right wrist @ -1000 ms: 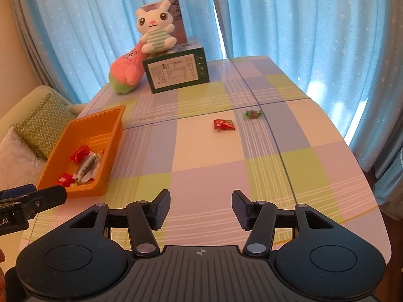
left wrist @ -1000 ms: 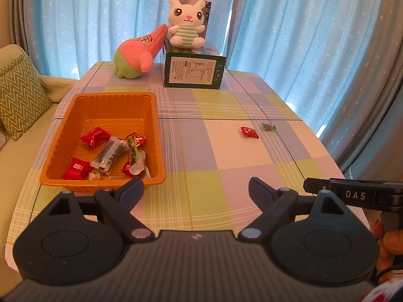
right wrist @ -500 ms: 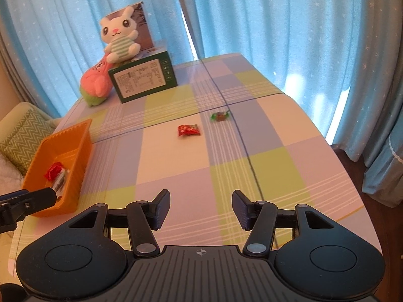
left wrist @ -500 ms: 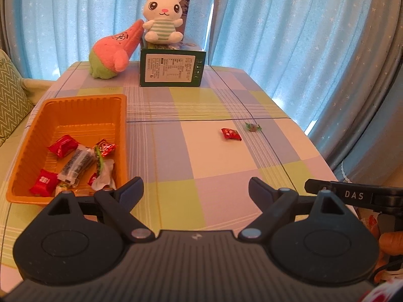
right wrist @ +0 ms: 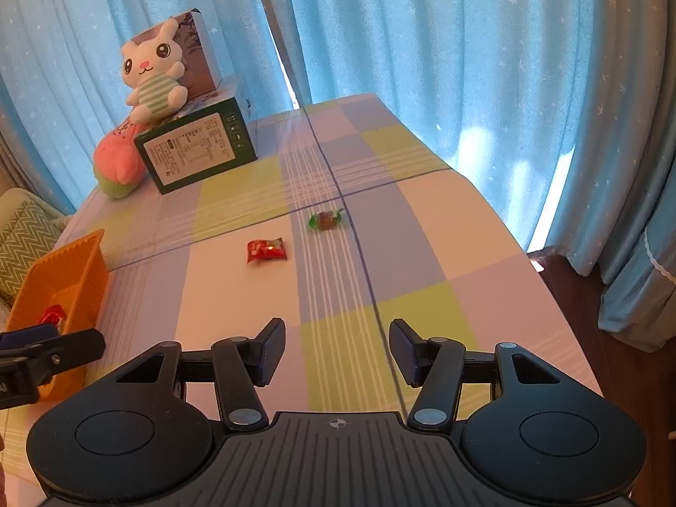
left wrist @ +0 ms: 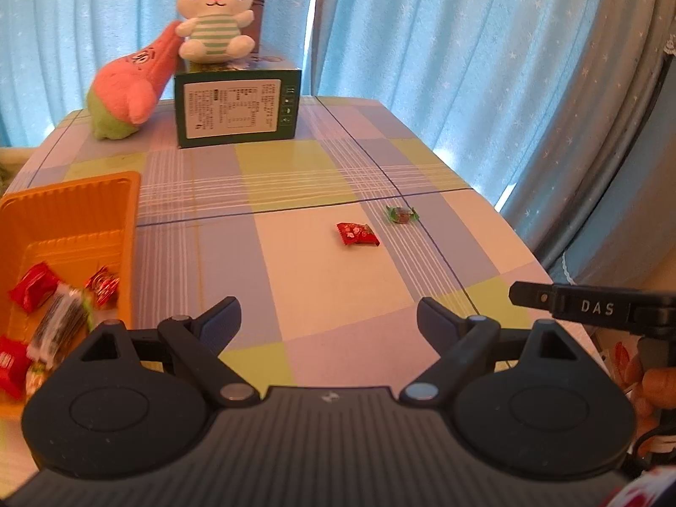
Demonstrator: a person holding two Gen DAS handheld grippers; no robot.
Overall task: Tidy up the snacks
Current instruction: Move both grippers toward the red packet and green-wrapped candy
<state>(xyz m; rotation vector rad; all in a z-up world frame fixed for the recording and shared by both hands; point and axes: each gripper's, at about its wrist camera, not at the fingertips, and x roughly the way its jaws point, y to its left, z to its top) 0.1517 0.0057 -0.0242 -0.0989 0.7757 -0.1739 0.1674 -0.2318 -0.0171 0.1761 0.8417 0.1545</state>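
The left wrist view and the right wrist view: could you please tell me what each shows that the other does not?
Only the left wrist view shows most of the wrapped snacks inside the orange tray.

Only the right wrist view shows a zigzag cushion and dark floor.

Both show the red candy, the green candy, the bunny plush on the green box, the pink plush, and each gripper, left gripper and right gripper, open and empty.

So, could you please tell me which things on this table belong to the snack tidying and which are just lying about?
Part of the job:
- red candy, loose on the table
- green candy, loose beside it
- orange tray, already holding wrapped snacks

Just lying about:
- white bunny plush
- pink plush
- green box
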